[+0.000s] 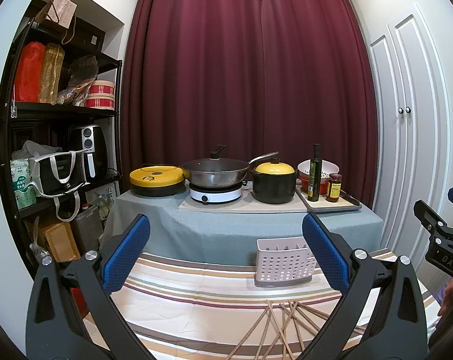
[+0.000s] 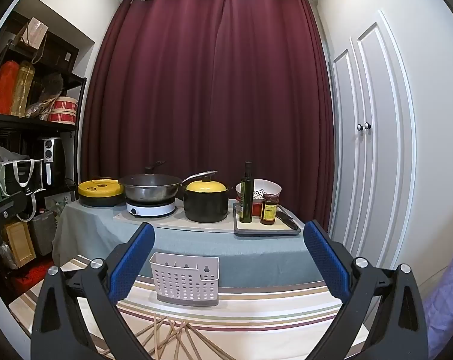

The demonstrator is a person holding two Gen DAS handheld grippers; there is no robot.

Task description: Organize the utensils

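Observation:
Several wooden chopsticks [image 1: 281, 327] lie scattered on the striped cloth near the front edge; in the right wrist view the chopsticks [image 2: 172, 337] sit low and left of centre. Behind them stands a white perforated utensil holder [image 1: 284, 262], also seen as the holder [image 2: 186, 279] in the right wrist view, with nothing visible sticking out of it. My left gripper [image 1: 226, 234] is open and empty, raised above the table. My right gripper [image 2: 229, 240] is likewise open and empty. The right gripper's body [image 1: 442, 240] shows at the right edge of the left view.
A grey-clothed table [image 2: 256, 252] behind holds a yellow electric griddle [image 1: 157, 180], a wok on a white hob [image 1: 216, 181], a black pot with yellow lid [image 1: 274, 184], and a tray with oil bottle [image 1: 314, 174], jar and bowls. Black shelving [image 1: 58, 114] stands left, white cupboard doors [image 1: 406, 111] right.

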